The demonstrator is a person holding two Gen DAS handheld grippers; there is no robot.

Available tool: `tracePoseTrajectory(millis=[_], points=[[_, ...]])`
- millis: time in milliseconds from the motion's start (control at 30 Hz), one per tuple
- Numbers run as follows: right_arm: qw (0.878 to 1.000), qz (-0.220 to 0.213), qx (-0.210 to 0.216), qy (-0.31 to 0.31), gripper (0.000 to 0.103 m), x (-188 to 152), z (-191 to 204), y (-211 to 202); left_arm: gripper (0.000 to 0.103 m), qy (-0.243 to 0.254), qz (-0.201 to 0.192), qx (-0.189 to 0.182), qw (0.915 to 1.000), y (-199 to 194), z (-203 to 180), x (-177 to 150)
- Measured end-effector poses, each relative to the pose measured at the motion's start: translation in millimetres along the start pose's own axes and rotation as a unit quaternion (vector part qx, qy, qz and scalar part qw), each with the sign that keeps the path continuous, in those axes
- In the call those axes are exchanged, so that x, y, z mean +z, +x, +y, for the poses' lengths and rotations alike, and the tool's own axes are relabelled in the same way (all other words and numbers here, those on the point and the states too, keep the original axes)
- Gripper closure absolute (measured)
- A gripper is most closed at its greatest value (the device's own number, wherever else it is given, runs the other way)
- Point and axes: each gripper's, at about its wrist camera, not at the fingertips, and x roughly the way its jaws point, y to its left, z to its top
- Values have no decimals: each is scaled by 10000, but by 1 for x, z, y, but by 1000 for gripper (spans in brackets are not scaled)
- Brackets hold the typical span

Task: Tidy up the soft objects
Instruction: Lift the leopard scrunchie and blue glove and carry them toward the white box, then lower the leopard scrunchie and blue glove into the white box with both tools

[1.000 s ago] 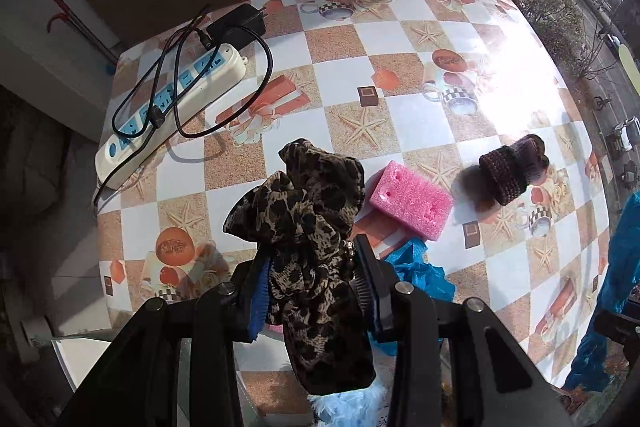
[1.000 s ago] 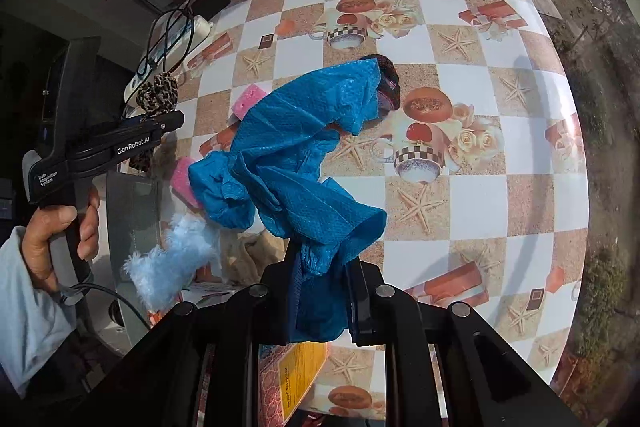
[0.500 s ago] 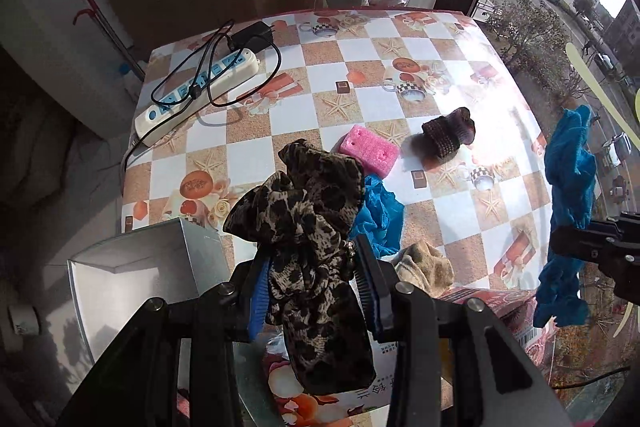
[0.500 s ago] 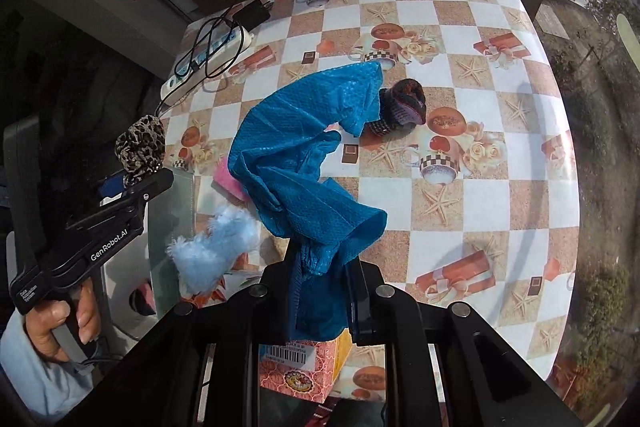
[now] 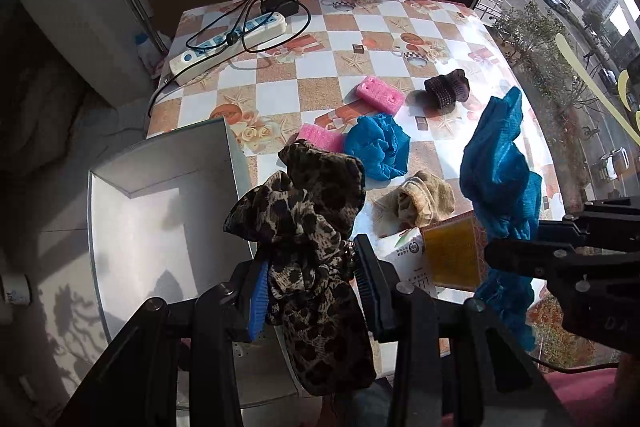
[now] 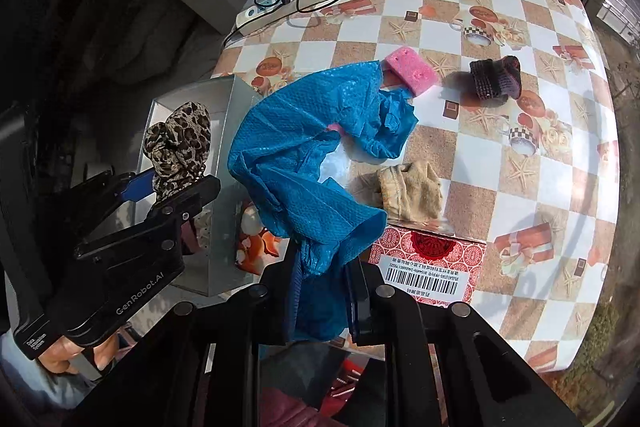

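Table (image 5: 400,27) first: we have it spread under both tools, with pink sponges, a blue bundle (image 5: 376,145), a tan cloth (image 6: 410,193) and a dark knit piece (image 6: 496,77) lying loose on it. Beside its near edge stands the grey box (image 5: 120,195). We judge the carrying step is in hand; next we need to bring each piece over the box opening and let go. Our left gripper (image 5: 310,281) points steeply down above the box, pinching the leopard scarf (image 5: 308,215). Our right gripper (image 6: 322,301), also aimed down near the table edge, is clamped on the blue cover (image 6: 304,155), which hangs in the air.
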Motion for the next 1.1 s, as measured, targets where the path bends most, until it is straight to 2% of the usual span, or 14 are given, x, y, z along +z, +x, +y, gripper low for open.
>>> tracePoseTrajectory(millis=[133,533,1100], points=[[9995,67,-59,-310,83,2,20,4,61,-222,91,-4,9997,2,13,-12],[9960,241,-145,-846,83,8,59,18,61,-741,3,16,9972,-5,51,-31],[9915,409,-197,-1219,83,6,93,33,61,-1153,-42,51,9933,-10,82,-51]])
